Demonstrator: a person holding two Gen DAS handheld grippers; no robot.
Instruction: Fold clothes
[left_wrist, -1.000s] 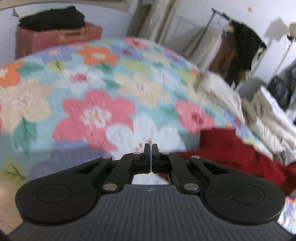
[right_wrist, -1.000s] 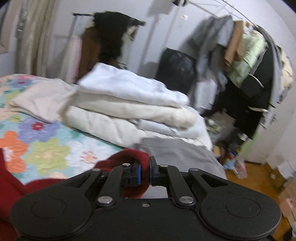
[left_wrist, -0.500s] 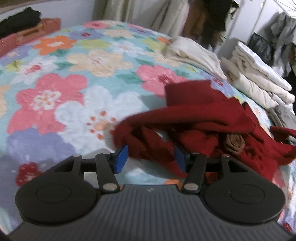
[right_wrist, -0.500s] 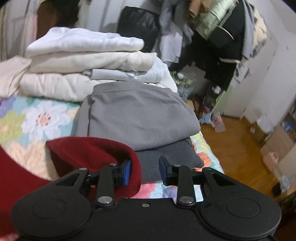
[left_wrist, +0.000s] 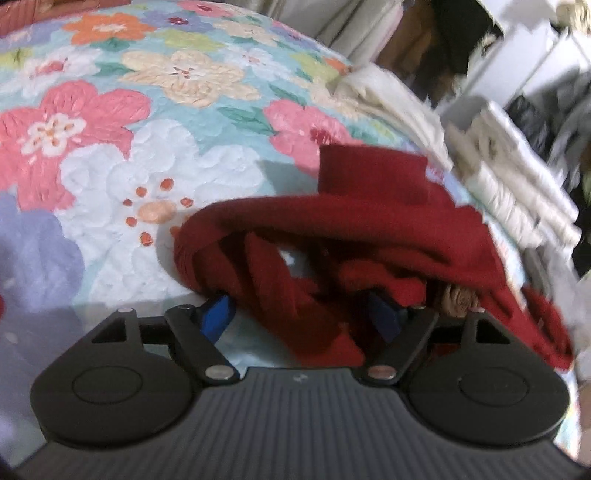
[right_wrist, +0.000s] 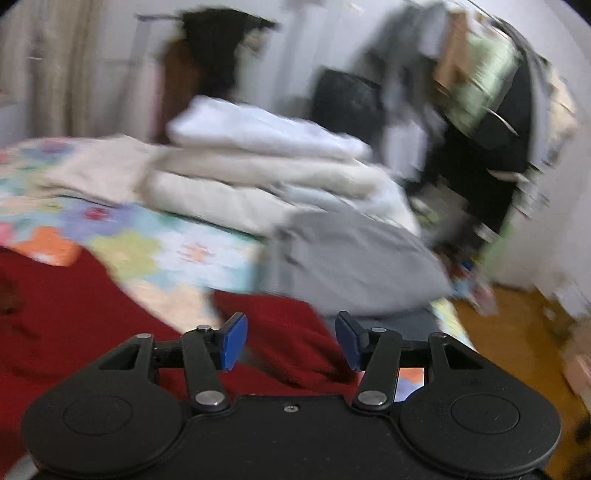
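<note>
The red garment (left_wrist: 369, 236) lies bunched on the bed (left_wrist: 155, 173), not yet folded, so I judge most of this piece is left. White folded clothes (right_wrist: 266, 162) and a grey piece (right_wrist: 354, 258) sit stacked beyond it. No containers show. My left hand-held gripper (left_wrist: 301, 314) gapes over cloth; my right hand-held gripper (right_wrist: 291, 341) is opening, cloth under it, unpinched.

Crumpled red garment (left_wrist: 369, 236) on floral quilt (left_wrist: 147, 147), between parted left gripper (left_wrist: 301, 314) pads
</note>
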